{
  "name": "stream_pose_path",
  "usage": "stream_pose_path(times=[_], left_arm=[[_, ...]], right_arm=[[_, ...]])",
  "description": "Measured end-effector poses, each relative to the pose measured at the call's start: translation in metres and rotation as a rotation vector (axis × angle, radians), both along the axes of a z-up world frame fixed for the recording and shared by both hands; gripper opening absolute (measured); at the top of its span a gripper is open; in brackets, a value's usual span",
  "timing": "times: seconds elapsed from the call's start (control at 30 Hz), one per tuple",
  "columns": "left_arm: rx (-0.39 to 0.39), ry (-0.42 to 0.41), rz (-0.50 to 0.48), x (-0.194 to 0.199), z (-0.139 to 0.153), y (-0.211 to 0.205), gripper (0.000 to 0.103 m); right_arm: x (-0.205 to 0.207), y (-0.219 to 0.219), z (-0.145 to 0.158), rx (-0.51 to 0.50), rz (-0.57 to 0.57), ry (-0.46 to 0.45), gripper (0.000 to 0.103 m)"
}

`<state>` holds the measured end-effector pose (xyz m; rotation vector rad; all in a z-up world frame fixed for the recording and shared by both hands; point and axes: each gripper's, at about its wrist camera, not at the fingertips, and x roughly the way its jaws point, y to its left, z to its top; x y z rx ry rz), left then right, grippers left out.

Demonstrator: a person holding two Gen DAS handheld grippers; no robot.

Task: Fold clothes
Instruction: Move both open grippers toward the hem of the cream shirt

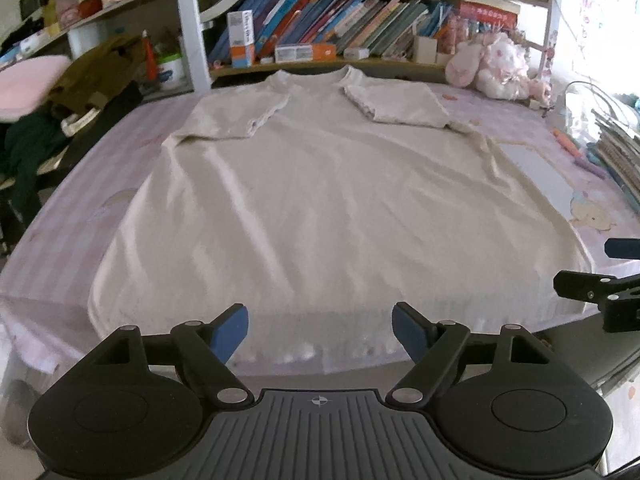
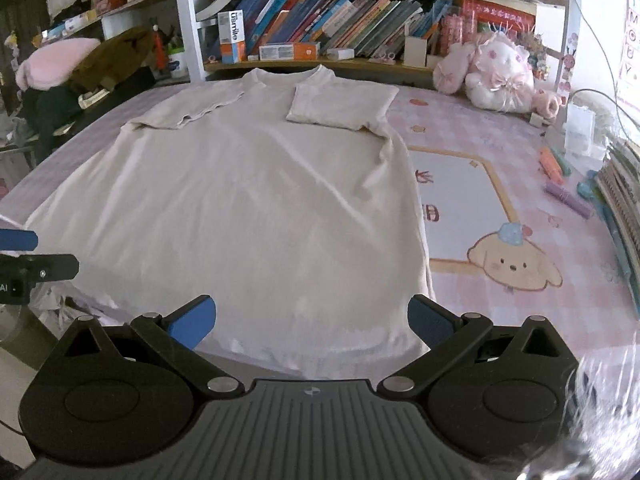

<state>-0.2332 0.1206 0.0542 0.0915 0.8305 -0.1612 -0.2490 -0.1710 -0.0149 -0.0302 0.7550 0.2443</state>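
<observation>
Left wrist view showed the left gripper point(image 1: 320, 330) with its blue fingers point(image 1: 228, 334) wide apart and nothing between them, hanging over the near hem of a cream T-shirt point(image 1: 320, 200); the shirt lay flat on the pink table cover point(image 1: 60, 240), collar toward the bookshelf point(image 1: 320, 28), both sleeves folded inward; the right gripper point(image 2: 312, 322) also stood open and empty above the same hem; a pink plush rabbit point(image 2: 492, 76) sat beyond the shirt.

Cream T-shirt point(image 1: 320, 200) flat, sleeves folded inward
</observation>
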Motion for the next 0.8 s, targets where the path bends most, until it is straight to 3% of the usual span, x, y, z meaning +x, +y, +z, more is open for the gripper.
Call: stream_pose_path(times=[0.37, 0.7, 0.73, 0.8], left_arm=[[-0.050, -0.021, 0.131, -0.013, -0.003, 0.027, 0.081], [-0.065, 0.004, 0.199, -0.012, -0.016, 0.059, 0.081], [-0.062, 0.006, 0.205, -0.011, -0.018, 0.063, 0.080], [-0.057, 0.010, 0.217, -0.009, -0.020, 0.070, 0.080]], right_arm=[[-0.005, -0.010, -0.004, 0.027, -0.034, 0.029, 0.103], [-0.002, -0.048, -0.014, 0.064, -0.175, 0.101, 0.100], [-0.001, -0.052, -0.017, 0.072, -0.181, 0.120, 0.098], [0.003, -0.058, -0.025, 0.081, -0.188, 0.166, 0.081]])
